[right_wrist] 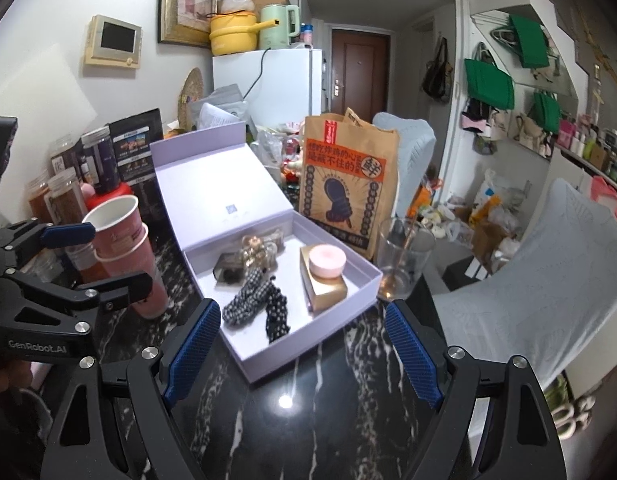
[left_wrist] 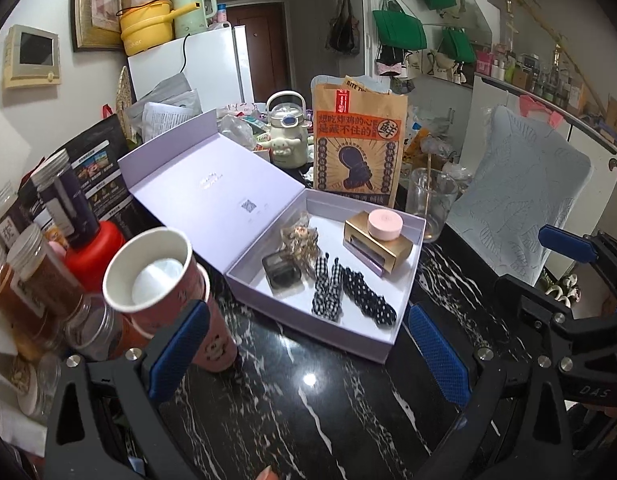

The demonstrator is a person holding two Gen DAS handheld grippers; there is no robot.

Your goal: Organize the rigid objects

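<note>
An open lilac box (left_wrist: 408, 292) (right_wrist: 268, 364) with its lid (left_wrist: 212, 176) folded back sits on the black marble table. Inside lie a gold box (left_wrist: 378, 240) (right_wrist: 326, 288) with a pink round jar (left_wrist: 385, 223) (right_wrist: 327, 261) on top, a dark tin (left_wrist: 281, 272), a clear trinket (left_wrist: 298, 236) and checked hair ties (left_wrist: 328, 292) (right_wrist: 248, 300). My left gripper (left_wrist: 308, 356) is open and empty, just in front of the box. My right gripper (right_wrist: 304, 356) is open and empty at the box's near corner.
Stacked red paper cups (left_wrist: 164, 292) (right_wrist: 120, 240) stand left of the box, with spice jars (left_wrist: 36, 276) behind. A printed paper bag (left_wrist: 356, 144) (right_wrist: 346, 184) and a glass (left_wrist: 430, 204) (right_wrist: 404, 260) stand behind the box. A grey chair (left_wrist: 520, 192) is at right.
</note>
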